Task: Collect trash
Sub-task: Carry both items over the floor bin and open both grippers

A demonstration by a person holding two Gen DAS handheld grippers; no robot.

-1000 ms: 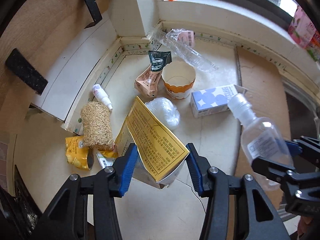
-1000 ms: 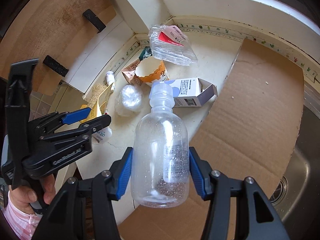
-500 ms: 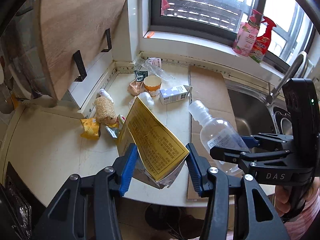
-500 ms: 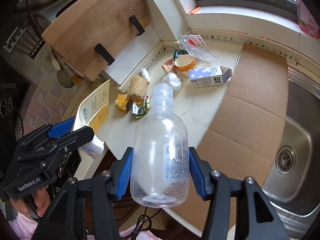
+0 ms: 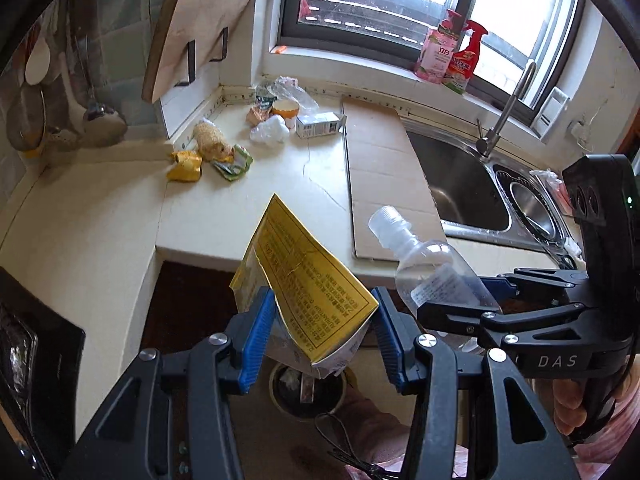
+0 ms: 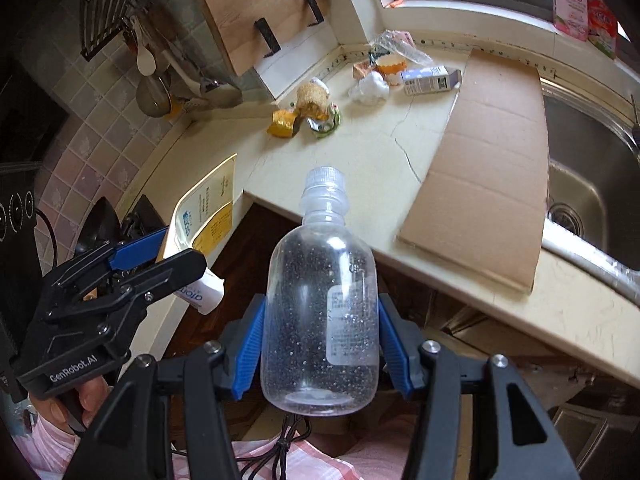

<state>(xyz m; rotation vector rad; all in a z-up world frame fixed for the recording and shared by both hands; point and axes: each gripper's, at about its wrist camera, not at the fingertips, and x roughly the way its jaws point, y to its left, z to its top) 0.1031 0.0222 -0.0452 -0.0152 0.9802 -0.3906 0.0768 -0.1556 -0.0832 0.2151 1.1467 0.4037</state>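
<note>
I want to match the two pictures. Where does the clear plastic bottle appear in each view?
Left wrist view: the clear plastic bottle is at lower right, held by the right gripper.
Right wrist view: the bottle is at centre bottom, between the blue pads.
Shared landmark: the cardboard sheet on the counter.

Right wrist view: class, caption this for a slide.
Right gripper clamps a clear bottle below the counter.

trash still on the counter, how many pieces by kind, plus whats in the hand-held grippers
Wrappers and pouches: 3, yellow wrapper, green wrapper, tan pouch
Paper cup: 1
Small carton: 1
Clear plastic and white wad: 2
Loofah: 1
Held: 2, yellow carton, clear bottle
Total: 10
</note>
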